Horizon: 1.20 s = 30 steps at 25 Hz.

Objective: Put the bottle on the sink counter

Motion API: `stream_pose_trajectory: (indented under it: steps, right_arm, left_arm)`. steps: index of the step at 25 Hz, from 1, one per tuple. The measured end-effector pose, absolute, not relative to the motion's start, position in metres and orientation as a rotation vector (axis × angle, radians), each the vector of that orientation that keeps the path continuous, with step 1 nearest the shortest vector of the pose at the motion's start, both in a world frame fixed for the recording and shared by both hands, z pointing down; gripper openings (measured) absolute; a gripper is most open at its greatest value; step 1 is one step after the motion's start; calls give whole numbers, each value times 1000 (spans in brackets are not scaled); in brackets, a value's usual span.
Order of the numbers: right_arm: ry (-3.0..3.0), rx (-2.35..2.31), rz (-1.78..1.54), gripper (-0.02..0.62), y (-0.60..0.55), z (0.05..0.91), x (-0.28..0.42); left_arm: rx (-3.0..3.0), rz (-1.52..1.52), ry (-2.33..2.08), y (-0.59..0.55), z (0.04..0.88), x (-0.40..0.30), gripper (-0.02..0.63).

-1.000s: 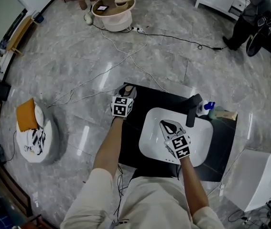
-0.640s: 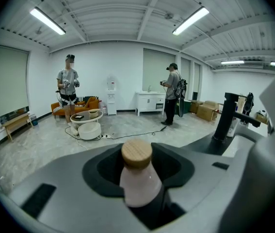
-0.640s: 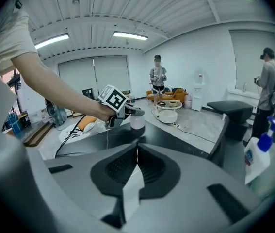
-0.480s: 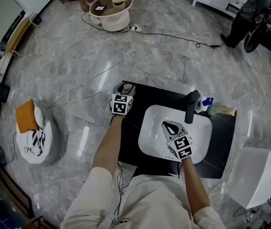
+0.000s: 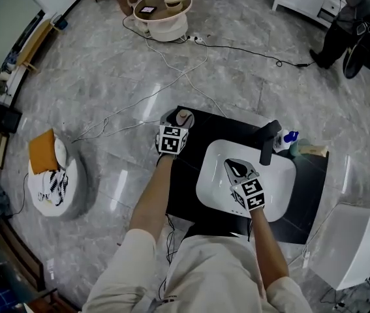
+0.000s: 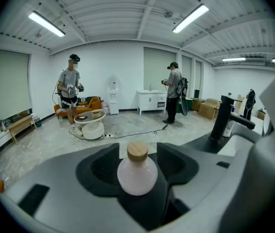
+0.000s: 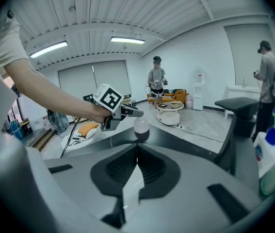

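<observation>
A small pink bottle [image 5: 185,116] with a wooden cap stands upright on the far left corner of the black sink counter [image 5: 183,189]. My left gripper [image 5: 179,119] is around it. In the left gripper view the bottle [image 6: 137,173] sits between the jaws of the left gripper [image 6: 137,152], which are opening and stand clear of its sides. My right gripper [image 5: 237,169] hovers over the white basin [image 5: 280,198], shut with nothing in it. In the right gripper view the jaws of the right gripper [image 7: 136,152] meet, and the bottle [image 7: 141,125] shows beyond them.
A black faucet [image 5: 267,142] rises behind the basin, with a spray bottle [image 5: 288,139] beside it. Cables [image 5: 171,77] trail over the marble floor to a round low table [image 5: 165,8]. A pouf [image 5: 53,178] sits at the left, a white box [image 5: 357,246] at the right. A person [image 5: 351,18] stands far back.
The left jaws have spread wider around the bottle, which stays on the counter corner. Both hands have held their places, and the right gripper stays over the basin.
</observation>
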State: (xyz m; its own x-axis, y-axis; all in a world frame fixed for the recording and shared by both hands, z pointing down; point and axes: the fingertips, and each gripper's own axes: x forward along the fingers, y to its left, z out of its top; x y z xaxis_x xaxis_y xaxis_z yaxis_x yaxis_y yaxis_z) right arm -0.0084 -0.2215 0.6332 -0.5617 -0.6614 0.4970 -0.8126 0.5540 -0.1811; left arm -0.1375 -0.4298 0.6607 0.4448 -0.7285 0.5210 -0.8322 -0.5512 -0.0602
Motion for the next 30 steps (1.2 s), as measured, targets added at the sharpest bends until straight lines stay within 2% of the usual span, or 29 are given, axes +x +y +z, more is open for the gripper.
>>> stream_pose_trajectory:
  steps: [10, 30]
  right_arm:
    - [-2459, 1234, 560, 6, -241, 613, -23]
    - [-2492, 1268, 589, 6, -233, 601, -53]
  left_arm:
    - [2487, 729, -1389, -387, 639, -152, 247]
    - [2446, 474, -1512, -273, 583, -168, 247]
